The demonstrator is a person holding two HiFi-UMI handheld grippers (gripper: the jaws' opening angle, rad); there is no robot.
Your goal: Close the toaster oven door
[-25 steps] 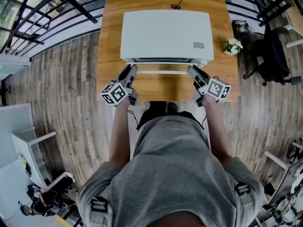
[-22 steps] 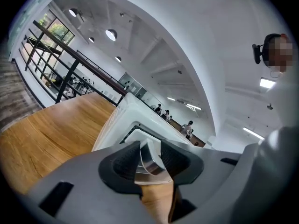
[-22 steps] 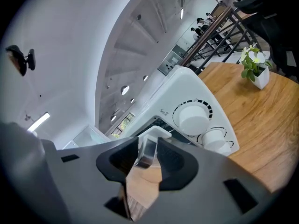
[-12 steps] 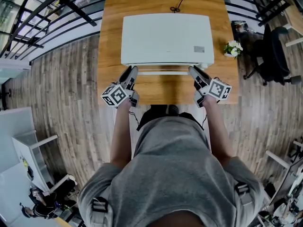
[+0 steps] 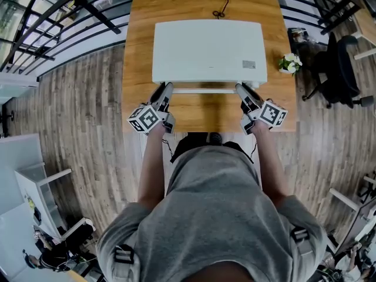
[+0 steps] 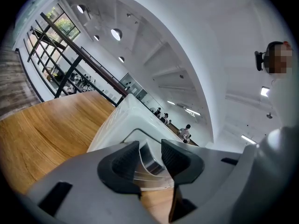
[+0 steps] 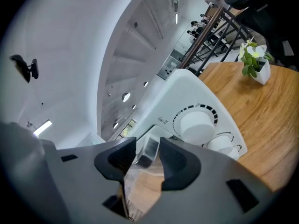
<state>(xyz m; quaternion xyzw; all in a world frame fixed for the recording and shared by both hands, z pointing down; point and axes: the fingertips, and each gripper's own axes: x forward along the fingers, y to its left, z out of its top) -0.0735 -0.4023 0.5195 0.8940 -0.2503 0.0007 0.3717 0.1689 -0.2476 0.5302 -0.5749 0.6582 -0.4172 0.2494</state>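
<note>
A white toaster oven [image 5: 208, 49] stands on the wooden table [image 5: 141, 40], its door up against the front. The metal door handle [image 5: 205, 90] runs along the front edge. My left gripper [image 5: 163, 89] is at the handle's left end; in the left gripper view [image 6: 150, 152] the handle [image 6: 152, 162] fills the gap between the pads. My right gripper [image 5: 241, 89] is at the right end; its jaws are opening, and the handle [image 7: 150, 149] sits between them [image 7: 147, 152] with a thin gap on one side.
Two white knobs [image 7: 196, 122] sit on the oven's right panel. A small potted plant [image 5: 288, 60] stands at the table's right edge. A black cable [image 5: 220, 2] lies behind the oven. An office chair [image 5: 341, 63] is right of the table.
The dark slit at the top of the door has gone: the door has swung up shut. Both grippers moved slightly toward the oven with the handle.
</note>
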